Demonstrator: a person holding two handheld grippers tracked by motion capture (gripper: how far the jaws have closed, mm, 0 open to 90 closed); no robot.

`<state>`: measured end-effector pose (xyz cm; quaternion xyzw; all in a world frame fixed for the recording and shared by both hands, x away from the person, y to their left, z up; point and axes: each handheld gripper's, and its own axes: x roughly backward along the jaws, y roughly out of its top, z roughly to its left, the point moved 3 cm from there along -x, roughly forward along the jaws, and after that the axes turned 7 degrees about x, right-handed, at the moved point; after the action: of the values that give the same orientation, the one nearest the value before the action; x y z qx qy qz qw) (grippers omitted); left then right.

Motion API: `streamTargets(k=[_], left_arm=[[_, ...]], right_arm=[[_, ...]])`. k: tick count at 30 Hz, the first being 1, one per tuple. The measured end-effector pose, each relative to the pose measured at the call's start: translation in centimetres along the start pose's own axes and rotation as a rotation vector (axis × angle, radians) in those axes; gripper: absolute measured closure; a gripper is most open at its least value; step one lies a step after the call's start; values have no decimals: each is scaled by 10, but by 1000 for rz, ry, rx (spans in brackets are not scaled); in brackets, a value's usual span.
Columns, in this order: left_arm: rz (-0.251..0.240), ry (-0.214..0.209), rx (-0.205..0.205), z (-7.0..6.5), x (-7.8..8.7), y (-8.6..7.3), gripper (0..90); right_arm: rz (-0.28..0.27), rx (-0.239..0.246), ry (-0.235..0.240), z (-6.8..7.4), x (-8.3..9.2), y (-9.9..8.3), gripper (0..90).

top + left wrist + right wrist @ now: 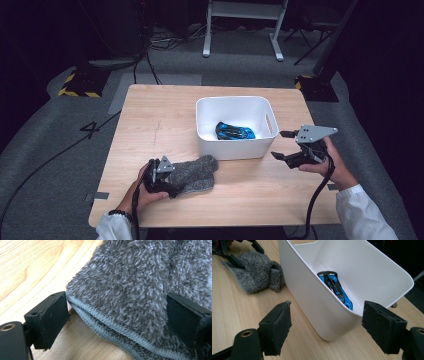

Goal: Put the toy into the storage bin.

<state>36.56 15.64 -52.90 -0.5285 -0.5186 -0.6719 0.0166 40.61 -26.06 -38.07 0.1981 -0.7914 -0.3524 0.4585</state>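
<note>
A grey fuzzy sock is laid flat on the wooden table, near the front edge and just left of a white bin. The left gripper is set at the sock's hemmed cuff end; in the left gripper view its jaws are seen spread to either side of the sock, the left pad at the hem's corner. Whether the pads press the fabric cannot be settled from this close view; the jaws appear open around it. The right gripper is held to the right of the bin, its jaws parted wide with nothing between them, the bin's corner lying just ahead of it. A blue and black object is seen lying on the bin's floor. On the floor beyond the table, cables and a white frame are seen.
</note>
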Motion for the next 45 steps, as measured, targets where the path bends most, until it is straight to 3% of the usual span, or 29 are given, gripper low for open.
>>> streamTargets(k=[10,24,33,45], left_arm=[[-1,0,5,0,0,0,90],[0,1,3,0,0,0,90],[1,0,0,0,0,0,90],[1,0,0,0,0,0,90]], right_arm=[[21,-17,-19,16,-7,-29,193],[106,-34,-38,26,-17,-65,178],[172,-85,-35,30,-23,-96,176],[191,-146,-51,36,-22,-121,172]])
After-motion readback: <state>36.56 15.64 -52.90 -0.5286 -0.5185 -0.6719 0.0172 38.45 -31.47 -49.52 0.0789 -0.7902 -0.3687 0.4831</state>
